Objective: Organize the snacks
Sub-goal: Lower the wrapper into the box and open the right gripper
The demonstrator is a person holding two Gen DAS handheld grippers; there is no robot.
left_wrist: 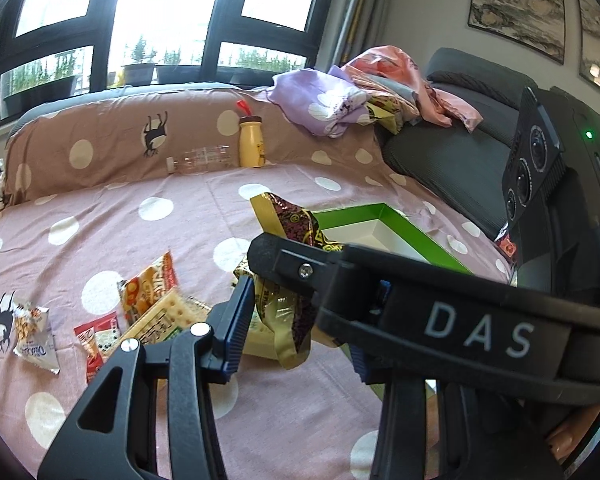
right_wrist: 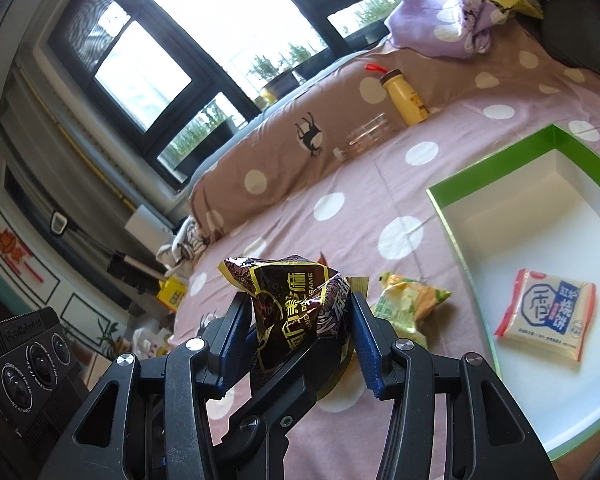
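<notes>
My right gripper [right_wrist: 298, 332] is shut on a dark brown and gold black-sesame snack bag [right_wrist: 296, 300], held above the pink dotted bedspread. The same bag [left_wrist: 288, 280] shows in the left wrist view, with the right gripper's body crossing in front of it. My left gripper [left_wrist: 296, 320] has its left finger [left_wrist: 236, 320] beside the bag; its right finger is hidden. A green-rimmed white box [right_wrist: 448, 216] lies to the right and holds a white and blue cracker packet [right_wrist: 548, 314]. A green and yellow snack bag [right_wrist: 408, 300] lies beside the box.
Several snack packets [left_wrist: 152, 304] lie on the bedspread at the left, one white packet [left_wrist: 34, 332] farther left. A yellow bottle [left_wrist: 251, 140] and a clear bottle [left_wrist: 202, 159] rest against the brown pillow. Clothes [left_wrist: 340, 100] are piled at the back right, beside a grey sofa [left_wrist: 452, 152].
</notes>
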